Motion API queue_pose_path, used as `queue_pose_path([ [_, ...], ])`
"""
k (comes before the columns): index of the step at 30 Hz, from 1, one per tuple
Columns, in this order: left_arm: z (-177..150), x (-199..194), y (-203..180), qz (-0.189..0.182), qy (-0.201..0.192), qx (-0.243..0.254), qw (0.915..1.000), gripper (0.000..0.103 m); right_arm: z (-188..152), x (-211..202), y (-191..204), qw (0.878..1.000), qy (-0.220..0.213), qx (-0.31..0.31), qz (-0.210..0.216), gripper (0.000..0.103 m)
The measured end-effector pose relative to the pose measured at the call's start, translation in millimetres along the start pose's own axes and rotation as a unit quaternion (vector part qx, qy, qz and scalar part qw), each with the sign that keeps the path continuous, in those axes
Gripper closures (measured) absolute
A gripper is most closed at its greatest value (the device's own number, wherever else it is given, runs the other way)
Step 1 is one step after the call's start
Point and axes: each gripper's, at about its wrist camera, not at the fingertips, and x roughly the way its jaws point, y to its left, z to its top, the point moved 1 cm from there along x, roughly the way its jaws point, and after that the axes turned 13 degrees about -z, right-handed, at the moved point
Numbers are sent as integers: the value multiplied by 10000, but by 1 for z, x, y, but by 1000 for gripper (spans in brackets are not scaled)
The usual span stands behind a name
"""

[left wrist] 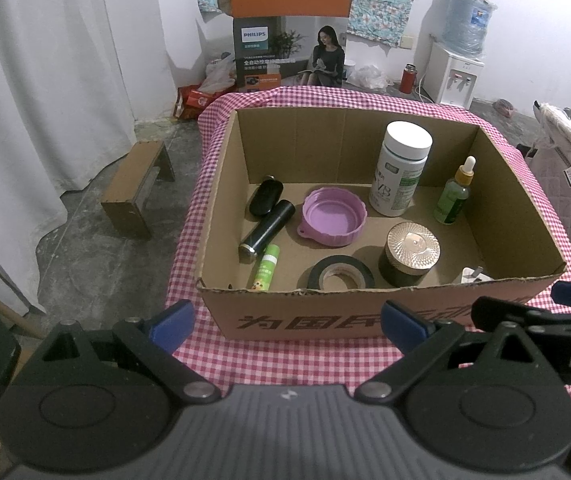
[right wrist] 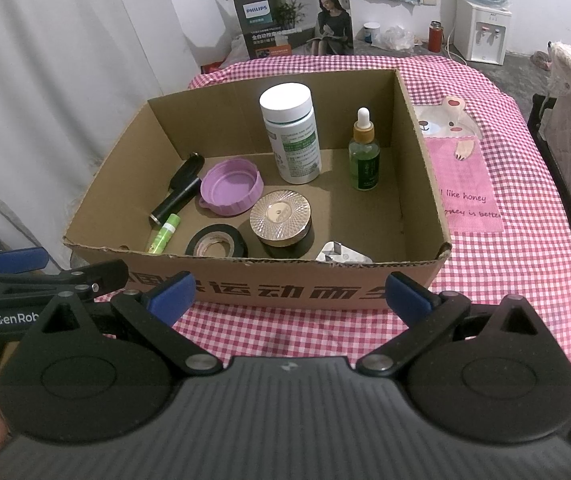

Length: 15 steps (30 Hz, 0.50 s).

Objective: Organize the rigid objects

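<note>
Box [left wrist: 365, 312] holds two upright bottles [left wrist: 401, 172], two black tubes [left wrist: 269, 228].

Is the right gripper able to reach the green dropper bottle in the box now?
Probably yes. The right gripper is open and empty, the cardboard box is open-topped, and nothing stands around the dropper bottle.

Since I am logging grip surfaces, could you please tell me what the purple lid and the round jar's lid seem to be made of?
The purple lid looks like moulded plastic, matte: uniform colour, soft sheen, scalloped rim with a small tab. The round jar's lid looks metallic, rose-gold and shiny, with a faceted radial pattern catching light; it could equally be metallised plastic. The dark jar body beneath is too shadowed to judge.
</note>
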Motion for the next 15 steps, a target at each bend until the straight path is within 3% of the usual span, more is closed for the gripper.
queue_pose_path([
  [15,0,0,0,-2,5,-3,10000,3,0,-1,0,10000,8,4,-4,1],
])
